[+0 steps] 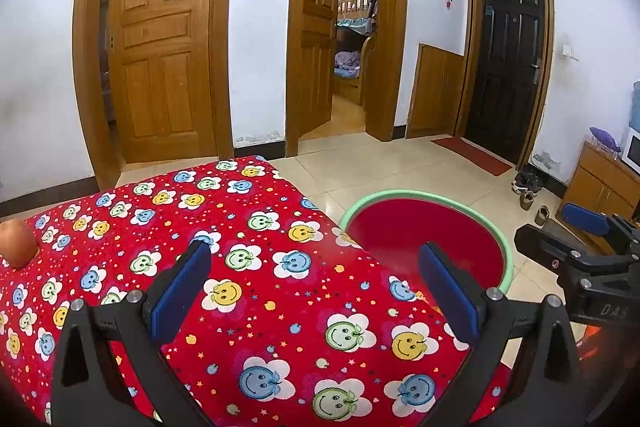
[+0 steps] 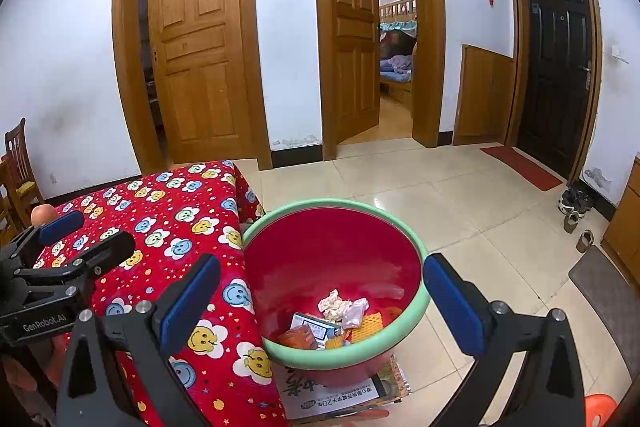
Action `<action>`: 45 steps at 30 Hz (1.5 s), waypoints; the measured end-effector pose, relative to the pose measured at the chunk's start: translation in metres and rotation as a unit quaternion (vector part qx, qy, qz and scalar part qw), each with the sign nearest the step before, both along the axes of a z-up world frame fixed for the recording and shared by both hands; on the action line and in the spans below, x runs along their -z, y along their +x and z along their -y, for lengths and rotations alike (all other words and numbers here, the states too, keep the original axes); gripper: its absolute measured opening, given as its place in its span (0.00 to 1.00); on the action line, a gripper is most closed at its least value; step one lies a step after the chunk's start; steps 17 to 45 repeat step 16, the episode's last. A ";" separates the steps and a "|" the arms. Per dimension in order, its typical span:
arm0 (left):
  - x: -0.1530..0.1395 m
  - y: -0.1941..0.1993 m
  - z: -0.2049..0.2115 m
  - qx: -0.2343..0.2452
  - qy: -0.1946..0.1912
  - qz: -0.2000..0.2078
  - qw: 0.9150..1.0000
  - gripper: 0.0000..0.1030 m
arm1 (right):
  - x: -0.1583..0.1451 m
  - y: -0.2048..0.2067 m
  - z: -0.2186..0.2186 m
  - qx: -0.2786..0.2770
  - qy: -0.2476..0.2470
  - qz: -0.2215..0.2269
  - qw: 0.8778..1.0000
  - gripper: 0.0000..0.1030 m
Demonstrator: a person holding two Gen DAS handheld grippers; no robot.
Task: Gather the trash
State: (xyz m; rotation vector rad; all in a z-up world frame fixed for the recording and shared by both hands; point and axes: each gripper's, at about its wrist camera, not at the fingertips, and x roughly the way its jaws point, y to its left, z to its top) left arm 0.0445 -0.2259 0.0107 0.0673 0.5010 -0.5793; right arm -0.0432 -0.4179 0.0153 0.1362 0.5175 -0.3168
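Both grippers hang wide open and empty: the left gripper (image 1: 316, 283) above a table under a red smiley-flower tablecloth (image 1: 256, 267), the right gripper (image 2: 320, 291) over a red, green-rimmed basin (image 2: 408, 319) just beside it. Crumpled tissues (image 2: 340, 307), a small carton (image 2: 314, 327) and orange wrappers (image 2: 366, 327) lie inside the basin.

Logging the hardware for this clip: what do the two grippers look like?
Both match: the left gripper and right gripper have black angular frames with silver bolts and flat blue pads on their fingers. White lettering reads "GenRobot.AI" on the left one's body, seen from the right wrist. No cables or sleeves are visible.
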 end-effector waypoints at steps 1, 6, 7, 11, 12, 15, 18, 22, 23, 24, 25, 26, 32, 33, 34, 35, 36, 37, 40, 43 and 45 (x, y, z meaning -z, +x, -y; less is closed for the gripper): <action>0.000 0.000 -0.001 0.000 0.000 0.000 1.000 0.98 | 0.000 0.000 0.000 0.000 0.000 0.001 1.000 1.00; -0.001 0.001 0.001 -0.001 0.001 0.000 1.000 0.98 | 0.000 0.000 0.000 0.003 -0.002 0.006 1.000 1.00; -0.001 0.001 0.001 0.000 0.001 -0.001 1.000 0.98 | 0.000 -0.001 0.000 0.002 -0.002 0.005 1.000 1.00; -0.001 0.001 0.000 0.001 0.001 0.000 1.000 0.98 | 0.001 -0.001 0.002 0.006 -0.006 0.005 1.000 1.00; -0.001 0.001 0.001 0.002 0.000 0.000 1.000 0.98 | 0.001 -0.001 0.003 0.006 -0.007 0.004 1.000 1.00; -0.001 0.000 0.001 0.002 0.001 0.002 1.000 0.98 | 0.003 0.001 0.004 0.000 -0.002 0.001 1.000 1.00; -0.001 0.000 0.001 0.002 0.001 0.002 1.000 0.98 | 0.003 0.001 0.005 -0.001 -0.002 0.000 1.000 1.00; -0.001 0.000 0.001 0.002 0.001 0.002 1.000 0.98 | 0.003 0.001 0.005 -0.001 -0.002 0.000 1.000 1.00; -0.001 0.000 0.001 0.002 0.001 0.002 1.000 0.98 | 0.003 0.001 0.005 -0.001 -0.002 0.000 1.000 1.00; -0.001 0.000 0.001 0.002 0.001 0.002 1.000 0.98 | 0.003 0.001 0.005 -0.001 -0.002 0.000 1.000 1.00; -0.001 0.000 0.001 0.002 0.001 0.002 1.000 0.98 | 0.003 0.001 0.005 -0.001 -0.002 0.000 1.000 1.00; -0.001 0.000 0.001 0.002 0.001 0.002 1.000 0.98 | 0.003 0.001 0.005 -0.001 -0.002 0.000 1.000 1.00; -0.001 0.000 0.001 0.002 0.001 0.002 1.000 0.98 | 0.003 0.001 0.005 -0.001 -0.002 0.000 1.000 1.00; -0.001 0.000 0.001 0.002 0.001 0.002 1.000 0.98 | 0.003 0.001 0.005 -0.001 -0.002 0.000 1.000 1.00; -0.001 0.000 0.001 0.002 0.001 0.002 1.000 0.98 | 0.003 0.001 0.005 -0.001 -0.002 0.000 1.000 1.00; -0.001 0.000 0.001 0.002 0.001 0.002 1.000 0.98 | 0.003 0.001 0.005 -0.001 -0.002 0.000 1.000 1.00; -0.001 0.000 0.001 0.002 0.001 0.002 1.000 0.98 | 0.003 0.001 0.005 -0.001 -0.002 0.000 1.000 1.00; -0.001 0.000 0.001 0.002 0.001 0.002 1.000 0.98 | 0.003 0.001 0.005 -0.001 -0.002 0.000 1.000 1.00; -0.001 0.000 0.001 0.002 0.001 0.002 1.000 0.98 | 0.003 0.001 0.005 -0.001 -0.002 0.000 1.000 1.00; -0.001 0.000 0.001 0.002 0.001 0.002 1.000 0.98 | 0.003 0.001 0.005 -0.001 -0.002 0.000 1.000 1.00; -0.001 0.000 0.001 0.002 0.001 0.002 1.000 0.98 | 0.003 0.001 0.005 -0.001 -0.002 0.000 1.000 1.00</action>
